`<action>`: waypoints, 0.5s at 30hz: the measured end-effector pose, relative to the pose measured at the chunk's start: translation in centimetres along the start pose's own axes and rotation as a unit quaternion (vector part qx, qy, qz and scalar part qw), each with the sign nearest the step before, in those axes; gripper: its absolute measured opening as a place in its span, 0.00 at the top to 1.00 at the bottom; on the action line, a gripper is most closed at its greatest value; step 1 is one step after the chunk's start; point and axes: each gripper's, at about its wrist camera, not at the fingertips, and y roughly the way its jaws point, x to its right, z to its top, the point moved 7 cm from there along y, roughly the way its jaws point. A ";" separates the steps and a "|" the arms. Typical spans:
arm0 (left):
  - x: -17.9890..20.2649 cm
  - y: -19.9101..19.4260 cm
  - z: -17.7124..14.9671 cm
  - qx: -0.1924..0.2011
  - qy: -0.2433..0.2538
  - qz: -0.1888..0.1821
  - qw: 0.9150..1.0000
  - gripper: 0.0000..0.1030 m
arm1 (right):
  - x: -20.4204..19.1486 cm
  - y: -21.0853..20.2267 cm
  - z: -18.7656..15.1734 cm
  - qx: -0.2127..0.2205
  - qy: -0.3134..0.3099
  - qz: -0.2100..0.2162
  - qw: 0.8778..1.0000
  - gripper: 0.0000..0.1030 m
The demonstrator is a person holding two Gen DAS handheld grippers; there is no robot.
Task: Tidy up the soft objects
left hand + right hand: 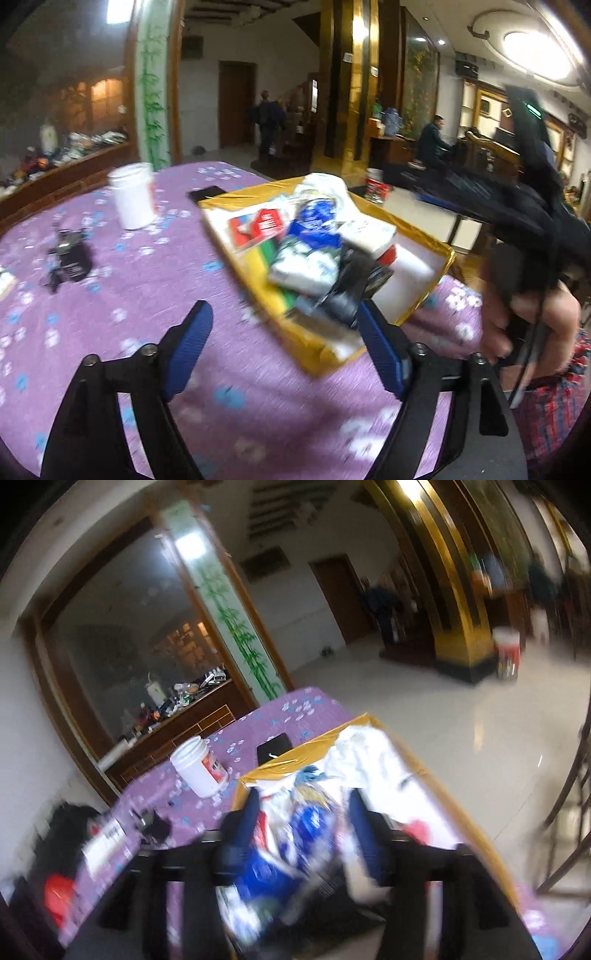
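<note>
Landmark: gold box (424, 295), open-topped, standing on the table (147, 295) under a purple flowered cloth.

- Soft packs (310, 258): white, blue and red plastic-wrapped bundles heaped inside the gold box, some rising above its rim. Judged light, yielding and slippery in their film; best pinched across the plump middle of one pack, not by a loose edge of wrap.
- White jar (133, 195): upright on the table, left of the gold box, well apart from it.
- Dark flat item (205, 194): just beyond the gold box's far corner.
- Left hand-held gripper (284, 328): fingers spread wide, nothing between them, at the gold box's near corner.
- Right hand-held gripper (303, 823): over the gold box, fingers apart with blue-and-white packs seen between them; blur hides whether they pinch anything.
</note>
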 end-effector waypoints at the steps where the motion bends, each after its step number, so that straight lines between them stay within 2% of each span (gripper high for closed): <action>1: -0.3 -0.8 -0.5 0.007 0.003 0.011 1.000 0.19 | 0.1 -1.1 -0.4 0.007 -0.015 -0.010 1.000 0.33; 3: -0.8 -1.8 -1.6 0.013 0.006 0.036 0.999 0.16 | 0.5 -4.0 -2.1 0.026 -0.047 -0.035 0.998 0.25; 5: -1.5 -2.0 -2.3 0.005 0.001 0.056 0.998 0.15 | 1.0 -5.8 -3.9 0.034 -0.053 -0.052 0.997 0.10; 9: -3.3 -1.7 -3.3 -0.028 -0.024 0.083 0.996 0.15 | 1.4 -8.1 -6.7 0.054 -0.052 -0.073 0.995 0.07; 12: -3.9 -2.3 -4.0 -0.028 -0.040 0.071 0.996 0.15 | -0.1 -7.8 -7.4 0.052 -0.042 -0.072 0.995 0.02; 15: -4.2 -2.8 -4.4 -0.020 -0.046 0.058 0.997 0.15 | -1.5 -7.9 -8.1 0.053 -0.066 -0.083 0.993 0.00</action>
